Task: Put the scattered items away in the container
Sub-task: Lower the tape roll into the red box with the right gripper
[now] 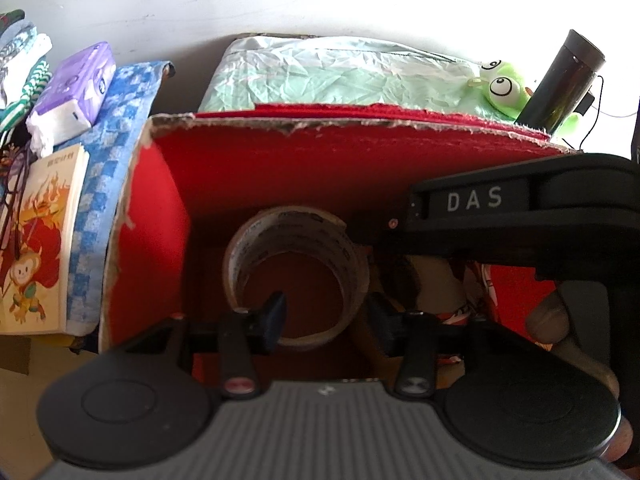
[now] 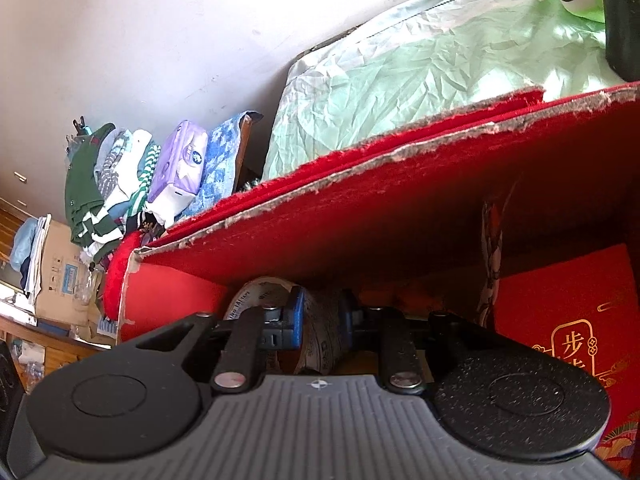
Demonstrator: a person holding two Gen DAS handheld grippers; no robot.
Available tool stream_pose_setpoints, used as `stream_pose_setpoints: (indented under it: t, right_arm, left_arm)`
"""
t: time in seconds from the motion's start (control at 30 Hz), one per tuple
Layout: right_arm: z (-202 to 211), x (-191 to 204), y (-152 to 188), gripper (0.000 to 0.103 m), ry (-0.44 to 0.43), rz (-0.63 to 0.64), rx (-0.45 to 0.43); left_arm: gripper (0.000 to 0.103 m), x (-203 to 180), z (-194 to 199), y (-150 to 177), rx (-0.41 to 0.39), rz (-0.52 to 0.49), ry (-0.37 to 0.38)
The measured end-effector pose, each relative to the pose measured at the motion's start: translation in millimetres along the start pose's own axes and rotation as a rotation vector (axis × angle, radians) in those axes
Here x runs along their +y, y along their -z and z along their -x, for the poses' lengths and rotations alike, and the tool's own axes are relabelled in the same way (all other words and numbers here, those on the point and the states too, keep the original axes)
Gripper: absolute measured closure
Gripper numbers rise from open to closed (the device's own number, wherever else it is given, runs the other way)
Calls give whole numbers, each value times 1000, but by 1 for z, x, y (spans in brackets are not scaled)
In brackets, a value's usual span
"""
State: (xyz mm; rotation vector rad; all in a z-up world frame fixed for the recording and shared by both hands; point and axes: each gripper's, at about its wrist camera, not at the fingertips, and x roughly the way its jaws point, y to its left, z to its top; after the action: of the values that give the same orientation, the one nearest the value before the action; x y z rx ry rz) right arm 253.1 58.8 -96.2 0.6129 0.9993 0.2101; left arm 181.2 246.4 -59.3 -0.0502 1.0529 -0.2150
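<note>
Lower centre: the left gripper (image 1: 326,312) is standing half-open astride the tape roll (image 1: 296,272) in the red box (image 1: 168,184), while the right gripper (image 2: 322,320), narrow, is apparently pinching the roll's wall and risking dragging it back out on withdrawal.

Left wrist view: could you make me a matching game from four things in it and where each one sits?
Things:
1. tape roll
2. frog toy
3. tissue pack
4. monkey picture book

Places:
A. purple-wrapped, on top of the blue checked cloth
B. inside the red box
C. lying flat outside the box's left wall, at the left edge of the view
D. behind the box, beside the dark bottle

Pairs: 1-B, 2-D, 3-A, 4-C
</note>
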Motion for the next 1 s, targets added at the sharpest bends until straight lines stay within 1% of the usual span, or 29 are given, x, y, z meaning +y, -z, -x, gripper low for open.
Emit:
stream_pose_setpoints:
  t: [0.23,0.4,0.6,1.0]
  right_arm:
    - [3,-3,0,81,11,-13,-7]
    - [2,-3,-1,81,16,-16,-1]
    - [1,-4,-1,81,20,-17,13]
    - [1,-2,0,80,21,-10,5]
  left_arm:
    - [50,-2,-2,0,7,-10,-20]
    - [50,-2,-2,1,5,-8,-19]
    - [44,-2,-2,0,15,-8,-9]
    - [39,-2,-4,-2,24,-14,7]
